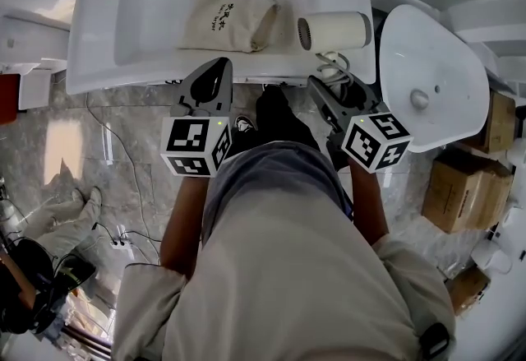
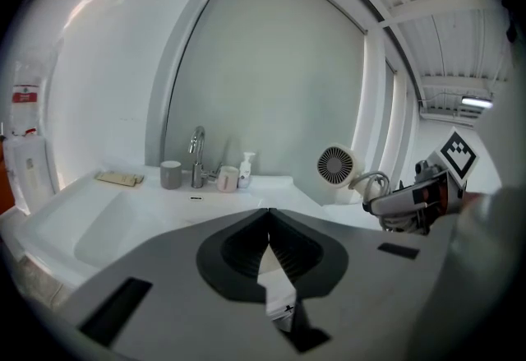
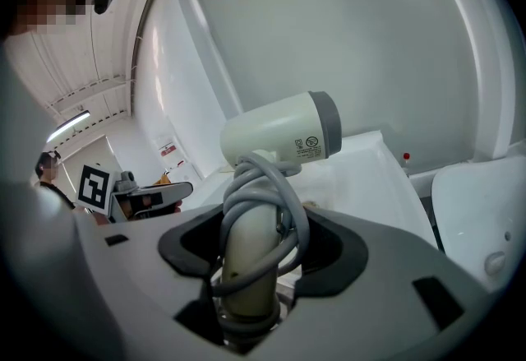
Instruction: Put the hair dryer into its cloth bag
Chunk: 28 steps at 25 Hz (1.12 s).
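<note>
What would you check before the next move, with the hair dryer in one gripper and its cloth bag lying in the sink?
1. Grip on the hair dryer: ok. The right gripper is closed on its handle.
2. Cord out of the way: ok. It is wound round the handle.
3. Cloth bag clear of other things: ok. It lies alone in the sink, apart from both grippers.
4. Bag mouth open: cannot tell. The bag looks flat.
5. Left gripper ready to take the bag: not ok. Its jaws are shut and empty, so they probably need to open first.
</note>
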Each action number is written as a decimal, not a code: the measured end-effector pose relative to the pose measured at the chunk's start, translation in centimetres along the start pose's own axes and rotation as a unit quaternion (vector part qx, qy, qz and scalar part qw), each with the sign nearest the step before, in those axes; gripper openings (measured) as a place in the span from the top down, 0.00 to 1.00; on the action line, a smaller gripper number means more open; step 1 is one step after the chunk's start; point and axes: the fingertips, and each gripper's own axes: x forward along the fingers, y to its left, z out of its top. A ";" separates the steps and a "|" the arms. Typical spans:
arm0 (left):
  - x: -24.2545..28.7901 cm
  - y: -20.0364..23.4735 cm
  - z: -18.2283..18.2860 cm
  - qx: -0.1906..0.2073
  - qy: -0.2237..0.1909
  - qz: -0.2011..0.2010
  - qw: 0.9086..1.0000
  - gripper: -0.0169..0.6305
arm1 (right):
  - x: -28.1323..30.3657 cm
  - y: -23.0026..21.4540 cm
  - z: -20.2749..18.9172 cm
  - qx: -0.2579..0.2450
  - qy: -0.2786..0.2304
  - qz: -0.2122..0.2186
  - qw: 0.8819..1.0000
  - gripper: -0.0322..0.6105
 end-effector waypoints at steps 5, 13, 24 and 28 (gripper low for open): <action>2.4 0.1 0.4 0.013 0.012 0.000 1.000 0.96 | 1.5 -1.5 1.3 -0.009 0.010 0.005 1.000 0.56; 6.7 0.9 -0.2 0.024 0.051 0.000 0.998 0.96 | 4.4 -3.6 3.0 -0.006 0.026 0.016 1.000 0.56; 11.8 1.6 -3.1 0.041 0.111 0.008 0.993 0.96 | 6.3 -6.7 3.8 0.003 0.052 0.019 0.998 0.56; 13.7 1.6 -4.9 0.048 0.146 0.003 0.988 0.96 | 7.0 -7.8 4.1 0.006 0.059 0.019 0.998 0.56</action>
